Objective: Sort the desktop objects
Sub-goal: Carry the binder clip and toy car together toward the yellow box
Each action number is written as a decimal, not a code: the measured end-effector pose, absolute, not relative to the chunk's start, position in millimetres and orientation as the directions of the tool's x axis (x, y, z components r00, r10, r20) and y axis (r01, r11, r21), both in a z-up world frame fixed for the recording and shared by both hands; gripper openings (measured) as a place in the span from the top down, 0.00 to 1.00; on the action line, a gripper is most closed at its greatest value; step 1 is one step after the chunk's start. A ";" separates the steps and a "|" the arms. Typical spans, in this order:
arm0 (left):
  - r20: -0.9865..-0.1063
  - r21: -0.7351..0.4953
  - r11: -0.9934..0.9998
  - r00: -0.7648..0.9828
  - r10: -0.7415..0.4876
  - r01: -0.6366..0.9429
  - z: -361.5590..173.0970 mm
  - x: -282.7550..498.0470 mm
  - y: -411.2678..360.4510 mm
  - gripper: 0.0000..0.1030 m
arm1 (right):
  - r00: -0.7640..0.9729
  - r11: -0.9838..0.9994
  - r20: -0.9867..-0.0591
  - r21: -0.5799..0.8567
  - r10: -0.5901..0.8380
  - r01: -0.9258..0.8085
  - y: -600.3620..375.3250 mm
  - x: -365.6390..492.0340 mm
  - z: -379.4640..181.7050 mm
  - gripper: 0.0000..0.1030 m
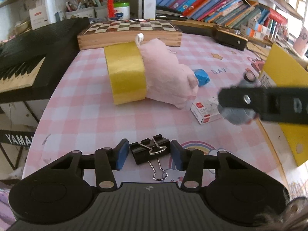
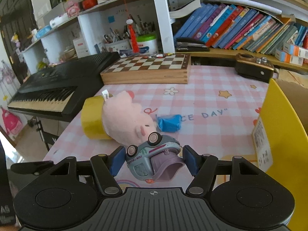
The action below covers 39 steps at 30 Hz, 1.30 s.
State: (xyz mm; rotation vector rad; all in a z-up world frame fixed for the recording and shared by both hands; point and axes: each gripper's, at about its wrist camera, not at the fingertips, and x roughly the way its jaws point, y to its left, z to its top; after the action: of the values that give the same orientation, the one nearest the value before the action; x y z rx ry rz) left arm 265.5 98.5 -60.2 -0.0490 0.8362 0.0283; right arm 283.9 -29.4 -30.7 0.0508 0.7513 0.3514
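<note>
A black binder clip [image 1: 142, 152] lies on the pink chequered tablecloth [image 1: 86, 125], and my left gripper [image 1: 149, 154] is shut on it, a blue pad against each end. My right gripper [image 2: 154, 161] is shut on a grey toy truck [image 2: 142, 159] with pink wheels and a purple scoop, held on its side above the table. In the left wrist view that truck [image 1: 236, 115] hangs at the right behind a black finger [image 1: 250, 100] of the right gripper. A yellow tape roll [image 1: 125, 75] leans on a pink plush pig [image 1: 165, 73]. Beside them are a blue crumpled lump [image 1: 202, 77] and a small staples box [image 1: 206, 113].
A yellow box [image 2: 279, 127] stands at the table's right edge. A wooden chessboard case [image 2: 146, 71] lies at the back, a black case [image 2: 254, 69] at the back right. An electronic keyboard [image 2: 48, 94] flanks the left edge. Shelves of books and pen pots stand behind.
</note>
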 end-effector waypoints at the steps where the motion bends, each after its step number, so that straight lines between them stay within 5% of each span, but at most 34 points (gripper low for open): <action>1: -0.740 -0.043 0.998 0.672 0.002 -0.049 -60.2 264.9 100.0 0.57 | 0.672 0.941 -0.663 0.170 0.330 -0.294 -30.4 282.5 -31.4 0.36; 39: -0.614 -0.369 0.919 0.707 -0.352 0.137 28.4 185.6 115.3 0.58 | 0.685 0.954 -0.666 0.172 0.295 -0.244 -71.7 183.7 17.4 0.36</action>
State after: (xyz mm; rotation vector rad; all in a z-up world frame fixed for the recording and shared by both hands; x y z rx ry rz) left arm 185.6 115.3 28.4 -0.3087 0.7394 -0.2765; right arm 183.7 -71.7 17.4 0.0714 0.7582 0.3025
